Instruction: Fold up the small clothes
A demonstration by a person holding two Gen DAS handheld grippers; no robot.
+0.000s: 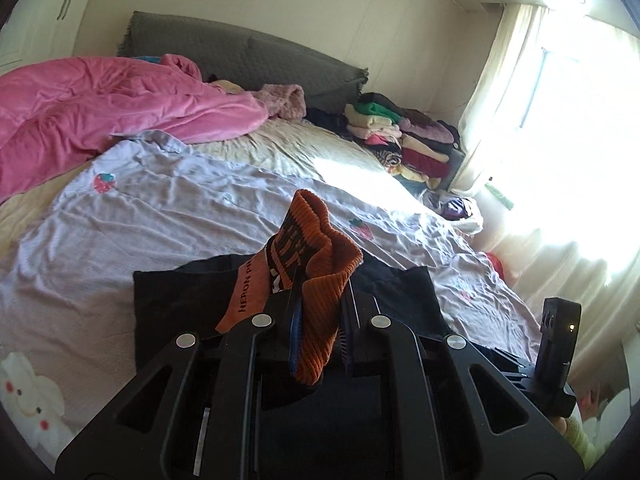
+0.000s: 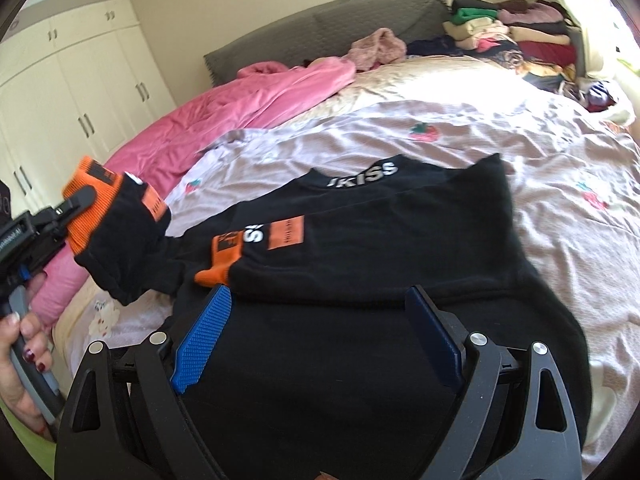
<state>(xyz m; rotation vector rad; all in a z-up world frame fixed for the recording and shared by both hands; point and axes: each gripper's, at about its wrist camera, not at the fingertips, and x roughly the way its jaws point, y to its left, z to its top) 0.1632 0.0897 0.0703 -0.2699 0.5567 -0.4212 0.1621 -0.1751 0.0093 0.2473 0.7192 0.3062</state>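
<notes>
Item: black sweatshirt [image 2: 400, 232] with orange ribbed cuffs, lying spread on the bed [image 2: 520, 132], collar toward the headboard.

Left hand-held gripper [image 1: 320, 316]: clenched on the orange cuff [image 1: 320, 280] of one sleeve, lifted clear of the bed; the sleeve [image 2: 120, 248] hangs slack from it.

Right hand-held gripper [image 2: 320, 340]: released, jaws wide, poised over the hem end of the body, nothing between them.

Handling: light, soft, limp knit; it drapes and will not hold a shape unsupported. Ribbed cuffs and hem are thicker and should give the surest grip. The second cuff [image 2: 218, 270] lies flat across the chest.

Suggested hold: pinch at cuff, hem edge or shoulder seam, through both layers, and lay folds down rather than drag.
</notes>
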